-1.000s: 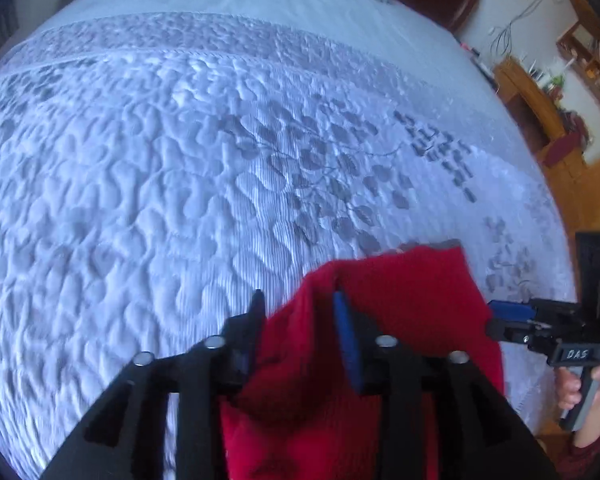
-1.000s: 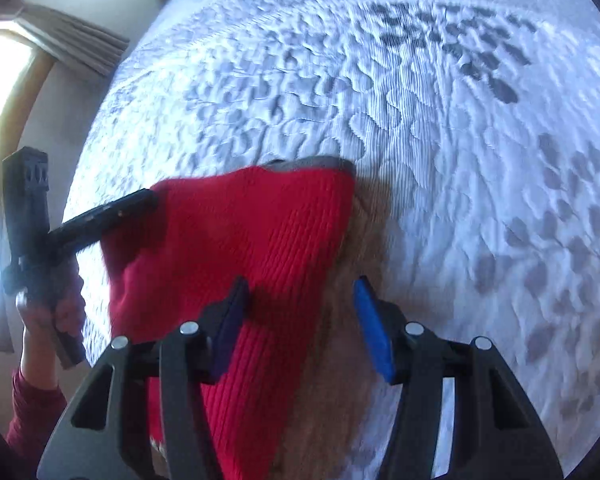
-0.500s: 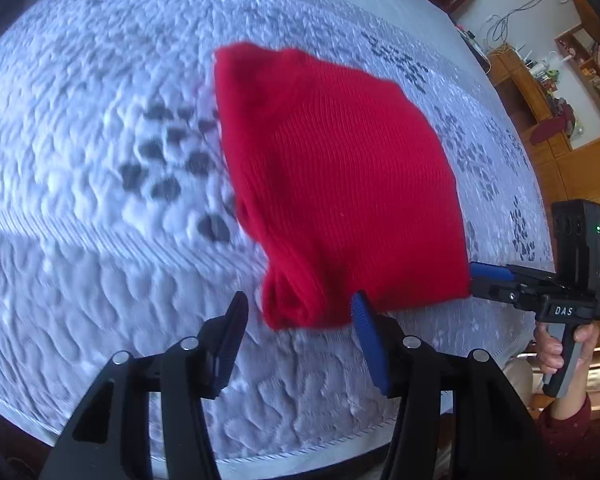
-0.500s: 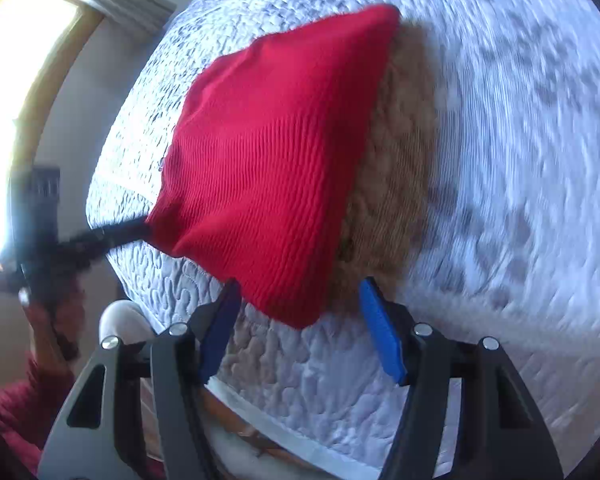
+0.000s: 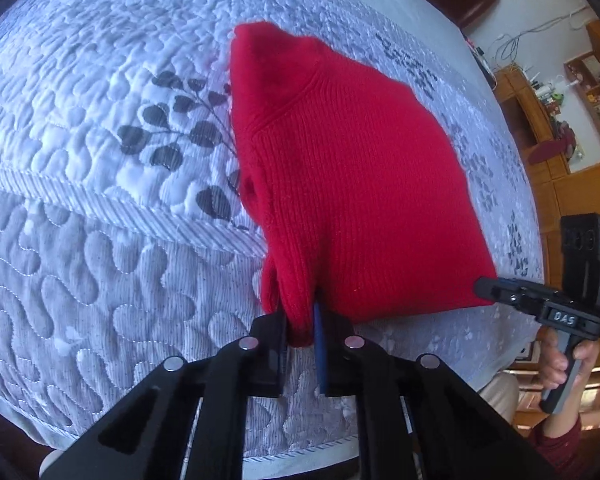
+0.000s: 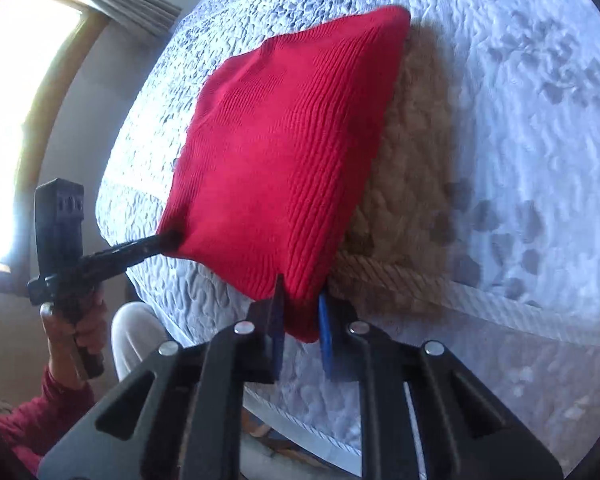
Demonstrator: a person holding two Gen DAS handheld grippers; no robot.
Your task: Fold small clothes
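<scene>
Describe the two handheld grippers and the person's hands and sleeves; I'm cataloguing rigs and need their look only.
Both the left gripper and right gripper are black angular frames with silver round bolts and a blue pad on one finger. The right one carries a white "DAS" label and a green light. The bare hand emerges from a dark red sleeve.
</scene>
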